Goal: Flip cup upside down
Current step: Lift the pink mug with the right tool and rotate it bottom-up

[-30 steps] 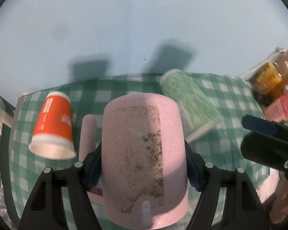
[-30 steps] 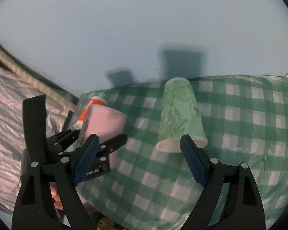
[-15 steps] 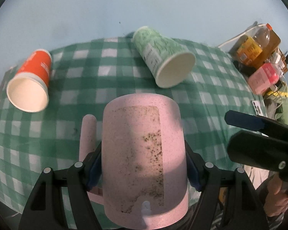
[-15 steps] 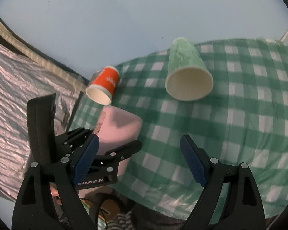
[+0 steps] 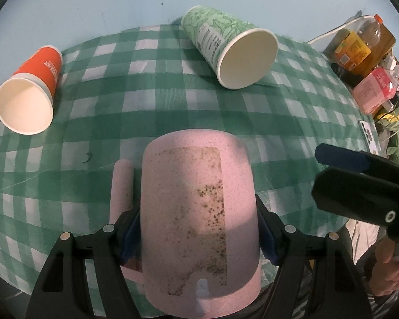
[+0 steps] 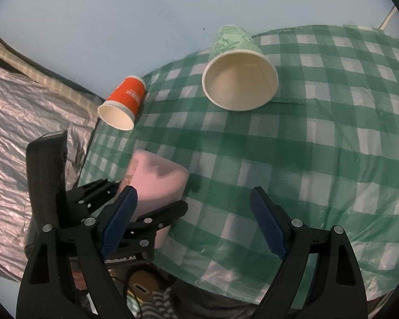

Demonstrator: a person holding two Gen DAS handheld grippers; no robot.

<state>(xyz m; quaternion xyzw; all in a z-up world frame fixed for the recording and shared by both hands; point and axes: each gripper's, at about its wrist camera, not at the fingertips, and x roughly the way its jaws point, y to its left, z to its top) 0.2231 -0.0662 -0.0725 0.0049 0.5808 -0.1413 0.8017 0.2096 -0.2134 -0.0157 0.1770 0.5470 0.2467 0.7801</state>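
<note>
My left gripper (image 5: 199,228) is shut on a pink speckled mug (image 5: 196,220) with a side handle. It holds the mug above the near edge of the green checked tablecloth (image 5: 159,122), closed bottom pointing away from the camera. The mug (image 6: 158,183) and left gripper (image 6: 135,212) also show in the right wrist view, at lower left. My right gripper (image 6: 194,223) is open and empty over the cloth's near edge; it appears in the left wrist view (image 5: 359,180) at right.
A green paper cup (image 5: 231,50) (image 6: 239,77) and an orange paper cup (image 5: 32,90) (image 6: 123,103) stand on the cloth. Bottles and a pink carton (image 5: 372,90) sit at the far right. Silver crinkled foil (image 6: 26,133) lies left of the table.
Both cameras have tilted down and risen, so I now look into the paper cups' open mouths. The left gripper keeps its hold on the pink mug; the right stays open.
</note>
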